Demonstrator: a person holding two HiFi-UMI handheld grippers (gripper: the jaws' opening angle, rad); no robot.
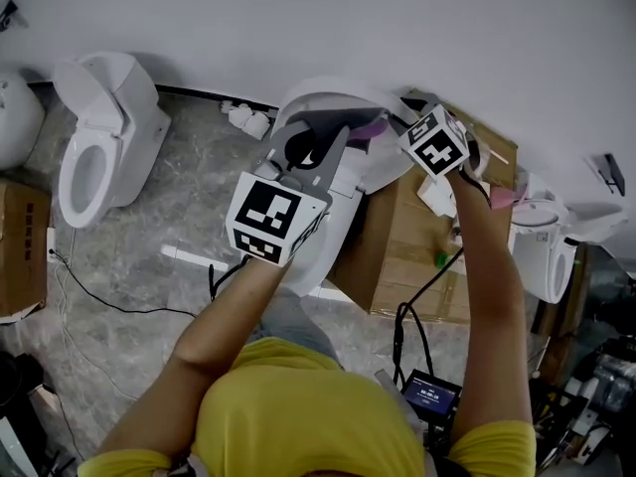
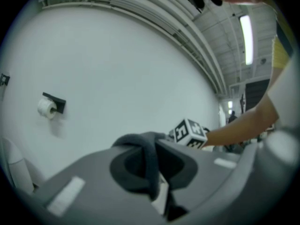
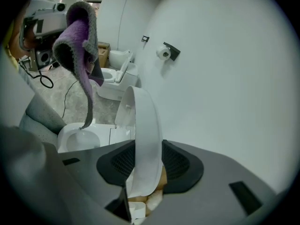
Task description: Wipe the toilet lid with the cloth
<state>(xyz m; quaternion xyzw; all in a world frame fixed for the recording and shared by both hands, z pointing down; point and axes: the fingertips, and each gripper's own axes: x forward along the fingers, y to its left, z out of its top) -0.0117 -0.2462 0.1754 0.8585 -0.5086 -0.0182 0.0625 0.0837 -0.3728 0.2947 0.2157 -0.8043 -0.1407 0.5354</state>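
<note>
Holding on tight, the right gripper (image 3: 145, 163) has its two jaws closed on the thin edge of the white plastic toilet lid (image 3: 145, 121). The lid stands up tall between the jaws, and its long side runs up and down. In the right gripper view it shows edge-on, so its flat faces look left and right.

Out to the left of the lid in that view, and higher than the jaws, hangs the soft purple and grey cloth (image 3: 77, 36). It is near the lid but not touching it. Its loose tail dangles over the open white toilet bowl (image 3: 77, 139).

The left gripper (image 2: 151, 170) has its jaws squeezed shut on the cloth, and a dark fold of it is pinched between them.

So the cloth is on the bowl side of the lid. The left hand is likely the one to carry it sideways onto that flat face, while the right hand keeps the lid from tipping.
</note>
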